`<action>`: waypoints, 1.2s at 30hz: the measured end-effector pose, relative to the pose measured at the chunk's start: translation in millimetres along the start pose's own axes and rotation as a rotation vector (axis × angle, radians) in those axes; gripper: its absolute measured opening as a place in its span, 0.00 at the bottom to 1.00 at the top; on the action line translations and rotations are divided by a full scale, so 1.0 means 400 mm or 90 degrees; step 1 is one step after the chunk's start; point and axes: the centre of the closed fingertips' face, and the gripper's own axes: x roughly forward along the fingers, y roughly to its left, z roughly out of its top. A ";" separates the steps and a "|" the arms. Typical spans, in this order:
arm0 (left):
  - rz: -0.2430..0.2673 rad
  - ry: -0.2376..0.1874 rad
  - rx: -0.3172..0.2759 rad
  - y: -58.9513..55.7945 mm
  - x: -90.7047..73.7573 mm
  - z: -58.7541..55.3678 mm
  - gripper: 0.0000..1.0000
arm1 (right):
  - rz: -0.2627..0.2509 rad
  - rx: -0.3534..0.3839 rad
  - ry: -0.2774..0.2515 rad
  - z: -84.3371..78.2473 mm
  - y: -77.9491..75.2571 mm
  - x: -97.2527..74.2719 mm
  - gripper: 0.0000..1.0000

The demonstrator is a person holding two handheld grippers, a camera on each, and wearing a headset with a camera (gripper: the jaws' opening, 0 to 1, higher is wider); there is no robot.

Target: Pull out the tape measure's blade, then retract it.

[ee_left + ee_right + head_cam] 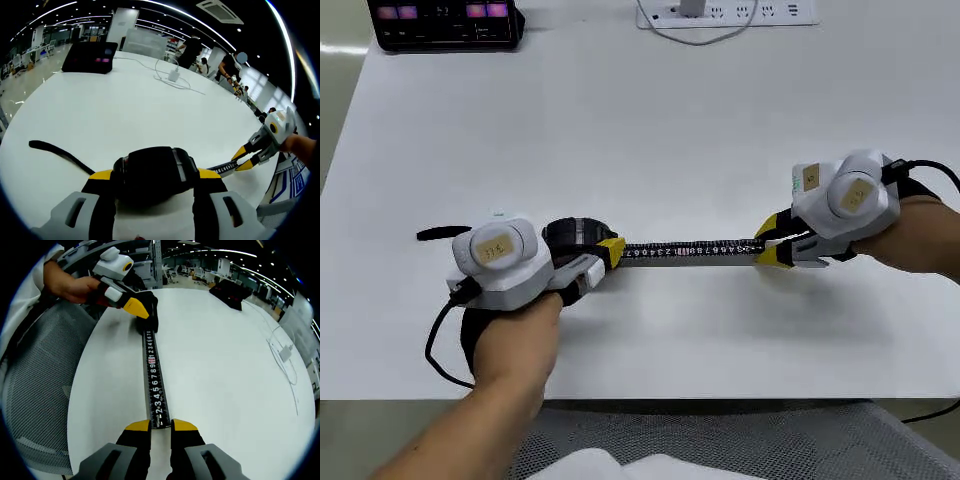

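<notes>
So right now my left tongs (155, 176) are clamped around the black tape measure case (575, 233), which sits on the counter (650, 130). Meanwhile my right tongs (161, 426) are nearly closed, pinching the blade (152, 375) by its tip, and it's stretched straight between both tongs.

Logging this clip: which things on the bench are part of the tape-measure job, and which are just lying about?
In the job: tape measure case, clamped by the left gripper; blade, drawn out, its end pinched by the right gripper.
Lying about: black device with lit screen; power strip; white cable.
</notes>
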 end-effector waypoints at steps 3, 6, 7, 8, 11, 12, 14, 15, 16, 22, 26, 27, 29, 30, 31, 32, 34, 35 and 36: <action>0.000 -0.001 -0.001 0.000 0.000 0.000 0.58 | 0.001 0.003 -0.001 0.000 0.000 0.000 0.11; -0.001 -0.001 -0.002 0.001 0.000 0.000 0.58 | 0.001 0.006 -0.003 0.000 -0.002 0.001 0.11; -0.001 -0.001 -0.002 0.001 0.000 0.000 0.58 | 0.002 0.006 -0.003 0.000 -0.001 0.000 0.11; -0.001 -0.001 -0.002 0.000 0.001 0.000 0.58 | 0.002 0.006 -0.003 0.000 -0.001 0.000 0.11; 0.000 -0.001 -0.002 0.001 0.001 0.000 0.58 | 0.005 0.011 -0.013 0.008 0.001 -0.001 0.11; 0.000 -0.001 -0.001 0.001 0.001 0.000 0.58 | 0.004 0.011 -0.014 0.008 0.000 -0.001 0.11; 0.000 -0.001 0.000 0.000 0.001 0.000 0.58 | 0.008 0.016 -0.028 0.024 0.001 0.003 0.11; 0.000 0.000 0.001 0.000 0.001 0.000 0.58 | 0.009 0.013 -0.028 0.032 0.003 0.008 0.11; 0.000 0.000 0.000 0.000 0.001 0.000 0.58 | 0.010 0.012 -0.029 0.037 0.004 0.012 0.11; 0.000 0.001 0.000 0.000 0.000 0.000 0.58 | 0.018 0.009 -0.043 0.074 0.011 0.038 0.11; 0.000 0.001 -0.002 0.001 0.000 0.000 0.58 | 0.021 0.007 -0.047 0.089 0.012 0.045 0.11; -0.001 0.001 -0.002 0.001 0.000 0.000 0.58 | 0.022 0.007 -0.050 0.092 0.012 0.046 0.11; -0.001 0.001 -0.004 0.001 0.000 0.000 0.58 | 0.023 0.008 -0.053 0.098 0.012 0.048 0.11; -0.001 0.001 -0.004 0.001 0.000 0.000 0.58 | 0.024 0.009 -0.055 0.103 0.013 0.050 0.11; -0.001 0.001 -0.004 0.001 0.000 0.000 0.58 | 0.026 0.011 -0.057 0.107 0.014 0.051 0.11; 0.000 0.001 -0.006 0.001 0.000 0.000 0.58 | 0.027 0.016 -0.063 0.113 0.014 0.052 0.11; 0.000 0.001 -0.008 0.001 0.000 0.001 0.58 | 0.026 0.017 -0.067 0.120 0.013 0.052 0.11; 0.000 0.000 -0.011 0.002 -0.001 0.001 0.58 | 0.027 0.018 -0.069 0.123 0.013 0.054 0.11; -0.001 0.000 -0.011 0.002 0.000 0.001 0.58 | 0.028 0.019 -0.069 0.125 0.012 0.056 0.11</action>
